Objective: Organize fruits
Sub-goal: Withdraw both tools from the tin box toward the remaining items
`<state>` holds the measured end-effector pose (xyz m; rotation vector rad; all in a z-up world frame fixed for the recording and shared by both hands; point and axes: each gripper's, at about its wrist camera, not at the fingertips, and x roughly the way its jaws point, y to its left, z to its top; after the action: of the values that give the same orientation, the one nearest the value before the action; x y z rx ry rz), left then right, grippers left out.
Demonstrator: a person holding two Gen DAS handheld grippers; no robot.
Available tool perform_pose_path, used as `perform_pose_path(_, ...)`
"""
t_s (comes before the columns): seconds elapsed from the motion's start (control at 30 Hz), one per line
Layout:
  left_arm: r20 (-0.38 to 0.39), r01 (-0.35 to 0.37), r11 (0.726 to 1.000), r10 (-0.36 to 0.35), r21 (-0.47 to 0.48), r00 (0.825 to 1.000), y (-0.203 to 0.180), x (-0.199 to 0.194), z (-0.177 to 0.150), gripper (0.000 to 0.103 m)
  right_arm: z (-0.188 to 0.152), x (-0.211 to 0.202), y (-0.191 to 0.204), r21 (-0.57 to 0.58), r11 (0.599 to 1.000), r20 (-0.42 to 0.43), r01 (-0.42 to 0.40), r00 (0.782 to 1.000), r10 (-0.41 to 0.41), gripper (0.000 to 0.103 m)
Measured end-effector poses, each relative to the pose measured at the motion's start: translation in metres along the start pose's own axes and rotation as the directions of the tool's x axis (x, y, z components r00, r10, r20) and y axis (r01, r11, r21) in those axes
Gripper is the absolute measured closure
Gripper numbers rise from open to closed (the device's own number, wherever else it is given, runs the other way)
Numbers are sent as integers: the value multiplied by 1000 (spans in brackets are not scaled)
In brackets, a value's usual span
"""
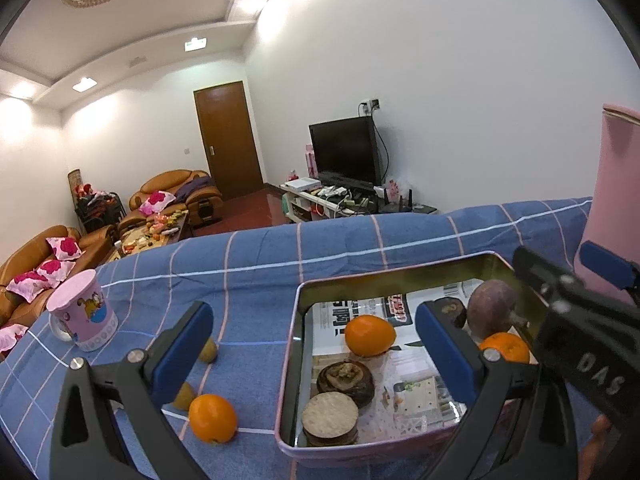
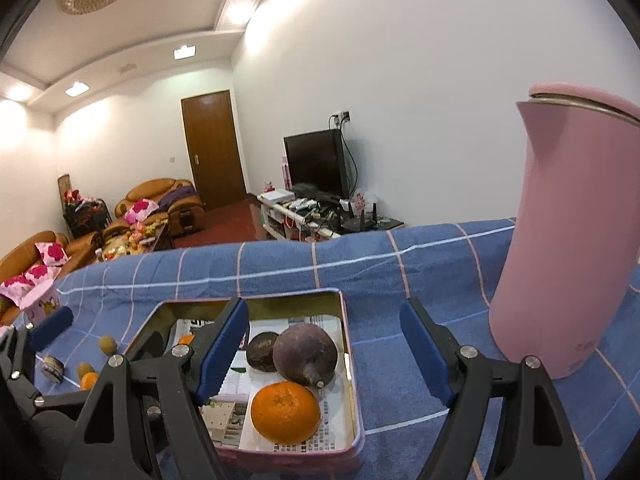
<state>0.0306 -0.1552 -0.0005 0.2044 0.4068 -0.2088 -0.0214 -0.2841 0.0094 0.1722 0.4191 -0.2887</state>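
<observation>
A rectangular tin tray (image 1: pixel 298 320) (image 2: pixel 352 344) lined with newspaper sits on the blue checked cloth. Inside lie an orange (image 1: pixel 370 336), a second orange (image 1: pixel 506 347) (image 2: pixel 285 412), a purple round fruit (image 1: pixel 491 309) (image 2: pixel 306 354) and dark brown round pieces (image 1: pixel 346 376) (image 2: pixel 262 350). My left gripper (image 1: pixel 316 344) is open, spanning the tray's left wall, nothing between its fingers. My right gripper (image 2: pixel 324 354) is open above the tray's right part, over the purple fruit and the orange without touching them. Outside the tray lie an orange (image 1: pixel 213 418) and small yellow-green fruits (image 1: pixel 209 350) (image 2: pixel 107 345).
A tall pink jug (image 2: pixel 560 248) (image 1: pixel 616 200) stands right of the tray. A pink cartoon mug (image 1: pixel 82 314) sits at the left of the cloth. The cloth's far edge drops to a room with sofas and a television.
</observation>
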Motion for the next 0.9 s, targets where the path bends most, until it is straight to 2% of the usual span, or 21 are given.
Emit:
perform_pose_path(0.17,8,10,1000,-10,19,1000,-1,-7,-2,0,-3,1,1,7,1000,-20,-18,1000,18,23)
perform_pose_path(0.47,14,61,998,-61,17,998,12,-22,-9,0,-8,-8,7,22,1000,-14,12,1000,-12,23)
perform_pose_path(0.67,5,52,998,-52,-17,999,32,-22,-12,0,-13,-18,22,11,1000,-4,4,1000,-4,23)
perform_pose_path(0.9,12,27,1000,-27,-7,1000,50,-25,-18,0,-20,-28,46,-23,1000,8,-9,1000,10,23)
